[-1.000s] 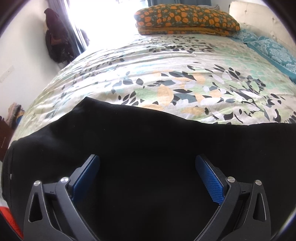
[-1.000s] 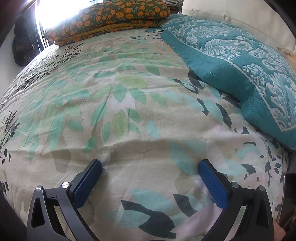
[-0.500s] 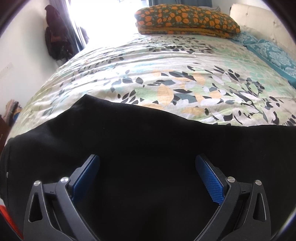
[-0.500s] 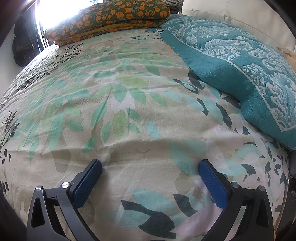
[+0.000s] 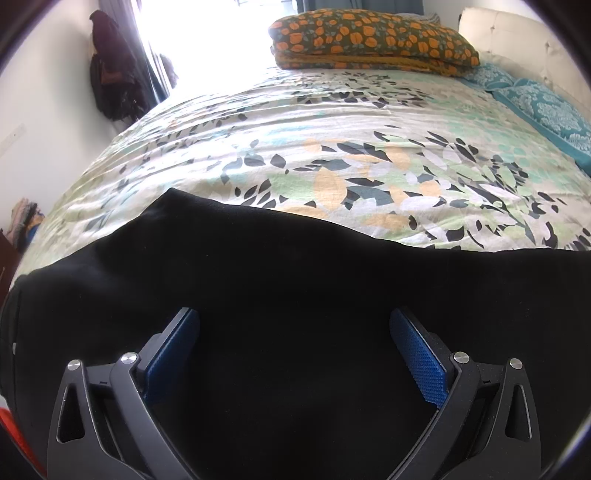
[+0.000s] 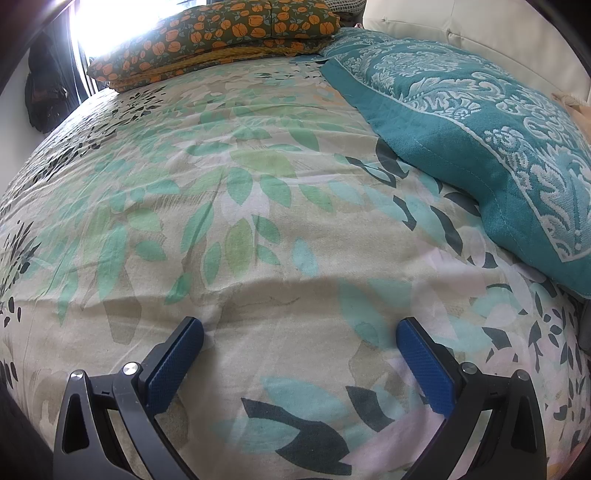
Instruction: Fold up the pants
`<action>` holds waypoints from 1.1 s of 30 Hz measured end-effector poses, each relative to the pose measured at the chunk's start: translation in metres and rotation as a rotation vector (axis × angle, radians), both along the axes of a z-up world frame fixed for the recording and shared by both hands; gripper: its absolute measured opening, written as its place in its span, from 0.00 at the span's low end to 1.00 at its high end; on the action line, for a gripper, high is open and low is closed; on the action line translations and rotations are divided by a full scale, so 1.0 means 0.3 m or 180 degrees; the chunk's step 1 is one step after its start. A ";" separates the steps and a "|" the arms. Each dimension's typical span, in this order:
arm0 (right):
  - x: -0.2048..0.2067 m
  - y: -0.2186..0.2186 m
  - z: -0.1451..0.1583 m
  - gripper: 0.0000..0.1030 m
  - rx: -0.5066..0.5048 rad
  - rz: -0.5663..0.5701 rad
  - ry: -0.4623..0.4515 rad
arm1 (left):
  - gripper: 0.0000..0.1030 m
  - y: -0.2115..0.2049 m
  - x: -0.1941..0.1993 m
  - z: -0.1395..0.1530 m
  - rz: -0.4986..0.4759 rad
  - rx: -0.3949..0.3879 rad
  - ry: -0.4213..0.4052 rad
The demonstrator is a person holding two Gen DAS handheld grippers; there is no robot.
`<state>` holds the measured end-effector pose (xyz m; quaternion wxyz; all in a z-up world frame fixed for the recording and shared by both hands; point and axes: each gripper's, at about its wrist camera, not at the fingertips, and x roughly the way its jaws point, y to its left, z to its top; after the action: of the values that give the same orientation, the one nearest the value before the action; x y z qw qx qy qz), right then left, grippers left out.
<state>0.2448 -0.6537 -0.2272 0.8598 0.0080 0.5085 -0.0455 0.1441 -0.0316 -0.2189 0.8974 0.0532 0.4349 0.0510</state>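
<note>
Black pants (image 5: 295, 280) lie flat across the near part of the leaf-print bedspread (image 5: 332, 129) in the left wrist view, filling its lower half. My left gripper (image 5: 293, 325) is open and empty, just over the black cloth. My right gripper (image 6: 299, 332) is open and empty over bare bedspread (image 6: 240, 203). The pants do not show in the right wrist view, apart from a dark sliver at its lower left corner that I cannot identify.
An orange-flowered pillow (image 5: 373, 40) on a folded yellow blanket lies at the far end of the bed. A teal patterned pillow (image 6: 480, 129) lies on the right, against a white headboard (image 6: 480, 26). A dark bag (image 5: 110, 85) hangs on the left wall.
The left wrist view has shifted slightly, so the pants' far edge sits a little farther right in the picture. The right gripper has not moved.
</note>
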 end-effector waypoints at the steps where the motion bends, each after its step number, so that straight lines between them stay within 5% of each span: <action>1: 0.000 0.000 0.000 1.00 0.0000 0.0000 0.0000 | 0.99 0.000 0.000 0.000 0.0001 0.0004 0.0000; 25: 0.009 0.012 -0.002 1.00 -0.0071 -0.0024 0.0039 | 1.00 0.010 -0.002 0.001 0.0003 -0.0091 -0.0001; 28: 0.012 0.022 -0.005 1.00 -0.0135 -0.0046 0.0016 | 1.00 0.016 0.001 0.006 0.0038 -0.0142 0.0071; 33: 0.052 -0.045 0.046 1.00 0.0258 -0.0206 0.0147 | 0.99 0.020 0.010 0.044 0.0164 -0.0300 0.0426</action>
<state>0.2603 -0.6672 -0.2134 0.8449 0.0582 0.5291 -0.0527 0.1472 -0.0256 -0.2056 0.8662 0.0031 0.4971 0.0499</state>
